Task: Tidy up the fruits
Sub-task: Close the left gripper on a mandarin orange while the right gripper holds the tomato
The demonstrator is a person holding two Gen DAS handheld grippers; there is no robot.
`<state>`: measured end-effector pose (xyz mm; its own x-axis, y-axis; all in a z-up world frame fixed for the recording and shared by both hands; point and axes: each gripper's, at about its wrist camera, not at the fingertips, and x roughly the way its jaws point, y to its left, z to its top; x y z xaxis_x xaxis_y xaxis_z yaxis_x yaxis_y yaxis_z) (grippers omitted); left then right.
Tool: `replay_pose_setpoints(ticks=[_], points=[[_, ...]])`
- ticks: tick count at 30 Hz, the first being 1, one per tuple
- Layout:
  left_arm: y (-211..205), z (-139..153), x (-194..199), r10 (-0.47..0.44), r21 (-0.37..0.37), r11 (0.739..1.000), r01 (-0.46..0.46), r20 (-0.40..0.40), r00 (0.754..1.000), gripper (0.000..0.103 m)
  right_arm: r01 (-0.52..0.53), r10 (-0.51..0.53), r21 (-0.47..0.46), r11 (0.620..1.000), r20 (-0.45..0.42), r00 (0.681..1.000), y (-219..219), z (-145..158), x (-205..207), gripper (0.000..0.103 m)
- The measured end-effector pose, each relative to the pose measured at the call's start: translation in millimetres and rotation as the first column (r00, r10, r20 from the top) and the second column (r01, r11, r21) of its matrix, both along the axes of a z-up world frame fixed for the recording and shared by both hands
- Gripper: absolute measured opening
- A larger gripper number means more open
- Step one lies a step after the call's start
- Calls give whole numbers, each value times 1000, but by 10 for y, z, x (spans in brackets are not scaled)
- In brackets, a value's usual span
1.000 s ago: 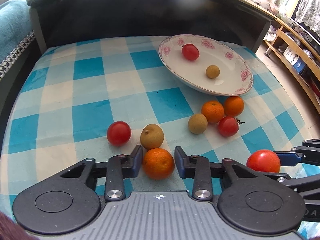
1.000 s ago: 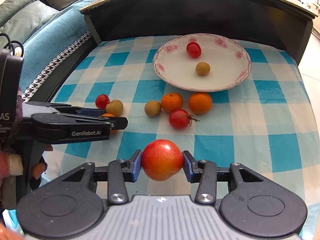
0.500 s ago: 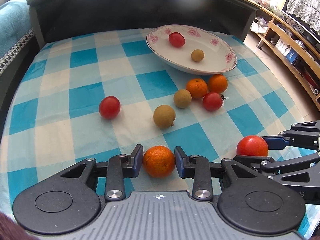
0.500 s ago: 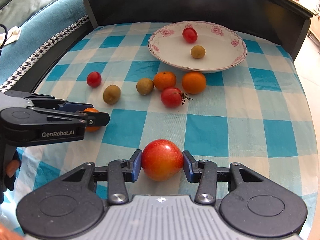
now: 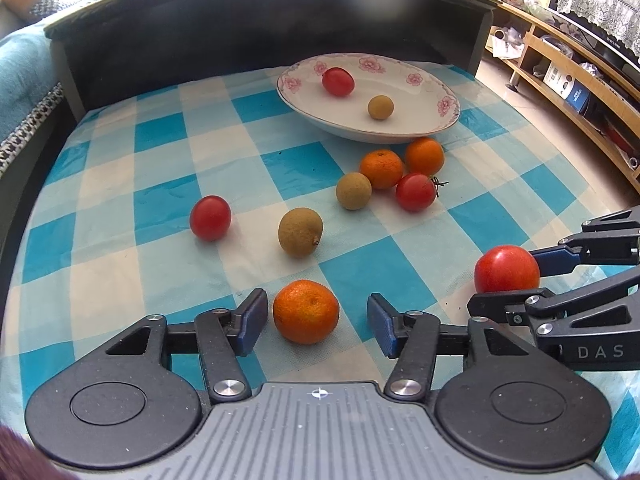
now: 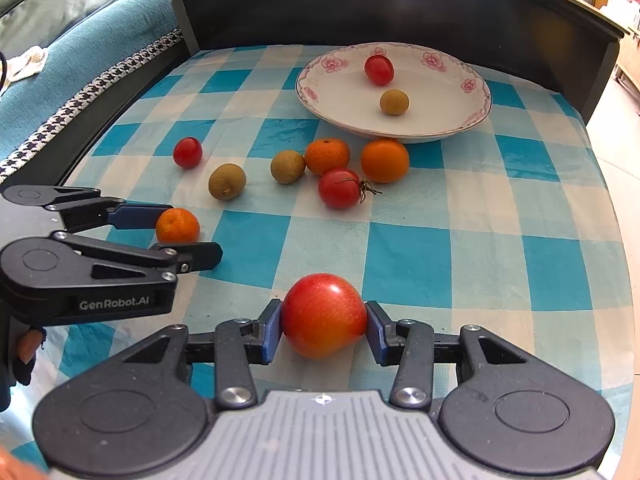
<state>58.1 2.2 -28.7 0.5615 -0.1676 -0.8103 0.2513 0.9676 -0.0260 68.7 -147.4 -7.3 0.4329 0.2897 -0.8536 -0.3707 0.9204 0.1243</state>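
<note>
My left gripper (image 5: pixel 317 320) is open, with a small orange (image 5: pixel 306 311) resting on the checked cloth between its fingers, untouched by either pad. The orange also shows in the right wrist view (image 6: pixel 177 225). My right gripper (image 6: pixel 323 330) is shut on a red apple (image 6: pixel 323 315), low over the cloth; the apple shows in the left wrist view (image 5: pixel 506 269). A flowered white plate (image 6: pixel 340 104) at the back holds a cherry tomato (image 6: pixel 378 69) and a longan (image 6: pixel 394 101).
Loose fruit lies in front of the plate: two oranges (image 6: pixel 327 156) (image 6: pixel 385 160), a stemmed tomato (image 6: pixel 340 188), two longans (image 6: pixel 287 166) (image 6: pixel 227 181) and a cherry tomato (image 6: pixel 187 152). A dark raised wall (image 6: pixel 400 12) rings the back; a sofa (image 6: pixel 60 60) is left.
My left gripper has opened and let go of the small orange, which now rests on the cloth. Both grippers have drawn back toward the near edge. The right stays shut on the apple.
</note>
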Motion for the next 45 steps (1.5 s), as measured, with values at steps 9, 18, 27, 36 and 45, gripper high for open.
replay_pose_setpoints(ticks=[9,18,27,36,45], points=[[-30,0,-45,4,11,1000,-4,7,1000,60,-14,14,6,1000,7,1000,-4,-4,-5,51],[-19,3,-59,4,18,1000,-5,14,1000,56,-12,11,19,1000,18,1000,-10,6,24,51],[2,15,-49,5,33,999,-5,21,1000,42,-19,19,-28,999,23,1000,51,-12,16,45],[-25,40,-47,-6,27,1000,6,14,1000,41,-15,15,-34,999,17,1000,48,-4,-3,44],[-63,199,-7,-4,-28,1000,6,43,999,41,-4,4,0,1000,45,999,50,106,8,44]])
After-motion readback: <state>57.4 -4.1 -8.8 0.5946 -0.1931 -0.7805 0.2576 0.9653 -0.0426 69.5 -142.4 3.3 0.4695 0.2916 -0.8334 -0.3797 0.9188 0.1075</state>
